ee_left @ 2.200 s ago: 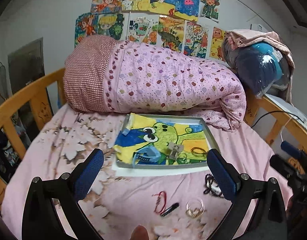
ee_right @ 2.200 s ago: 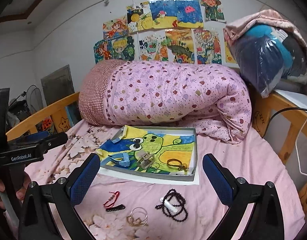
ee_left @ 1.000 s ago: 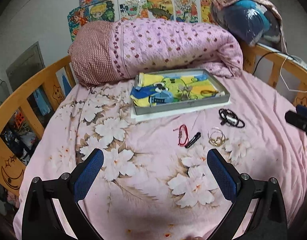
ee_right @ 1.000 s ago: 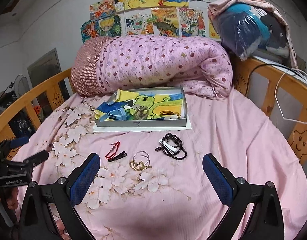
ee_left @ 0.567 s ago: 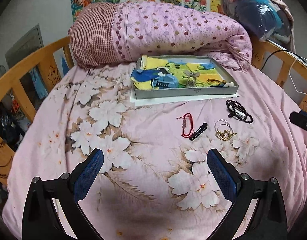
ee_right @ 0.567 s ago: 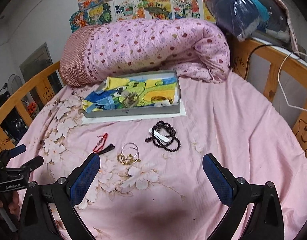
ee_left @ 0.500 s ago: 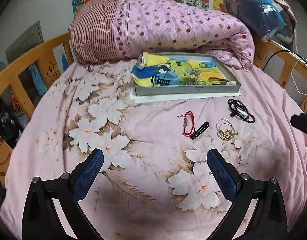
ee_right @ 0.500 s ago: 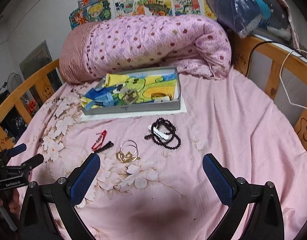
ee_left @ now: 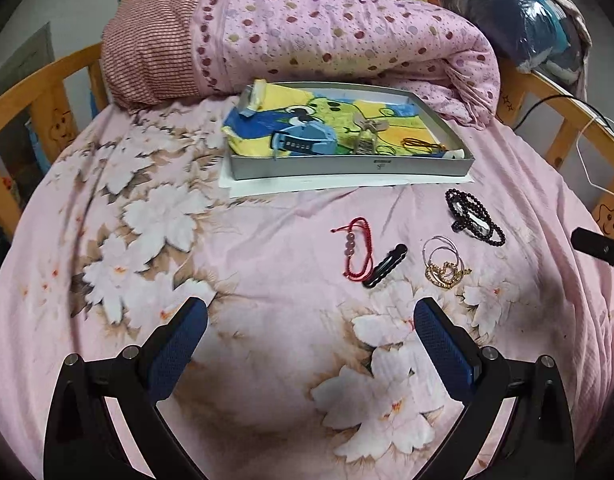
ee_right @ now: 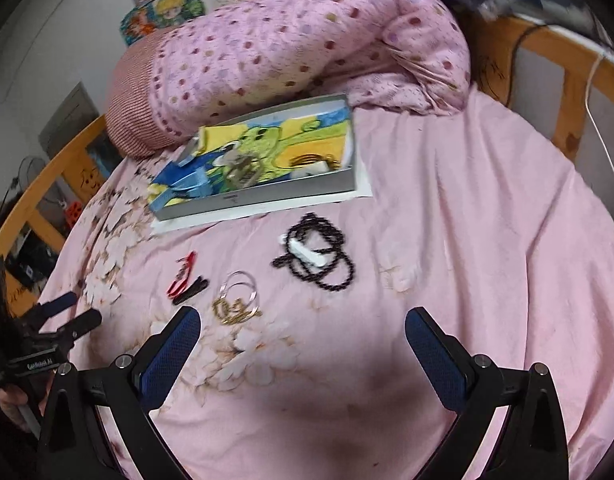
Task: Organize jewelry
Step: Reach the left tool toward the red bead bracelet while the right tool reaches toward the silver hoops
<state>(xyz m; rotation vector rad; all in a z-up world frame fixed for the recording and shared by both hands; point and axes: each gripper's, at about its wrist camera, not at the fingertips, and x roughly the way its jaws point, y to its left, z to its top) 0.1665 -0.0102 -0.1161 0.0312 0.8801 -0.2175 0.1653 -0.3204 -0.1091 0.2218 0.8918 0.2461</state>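
Both pairs of tongs hang above a bed covered by a pink sheet printed with white flowers (ee_left: 155, 216); the left tongs (ee_left: 311, 344) stand wide apart with nothing between their blue pads, and the right tongs (ee_right: 303, 340) gape equally wide and empty; on the sheet ahead of them lie a red cord bracelet (ee_left: 357, 248), touching a black wavy hair clip (ee_left: 385, 266), then just beside that a tangle of thin silver hoops and gold chain (ee_left: 445, 262), and farther right a black beaded bracelet (ee_left: 473, 218) looped around a small white piece (ee_right: 307, 254); beyond these sits a shallow grey rectangular tray (ee_left: 347, 168) lined with a bright cartoon frog picture, holding a blue watch-like strap (ee_left: 299, 142), a metallic clasp (ee_left: 367, 136) and a gold bangle (ee_left: 423, 144); a rolled pink polka-dot quilt (ee_left: 327, 36) lies behind the tray.
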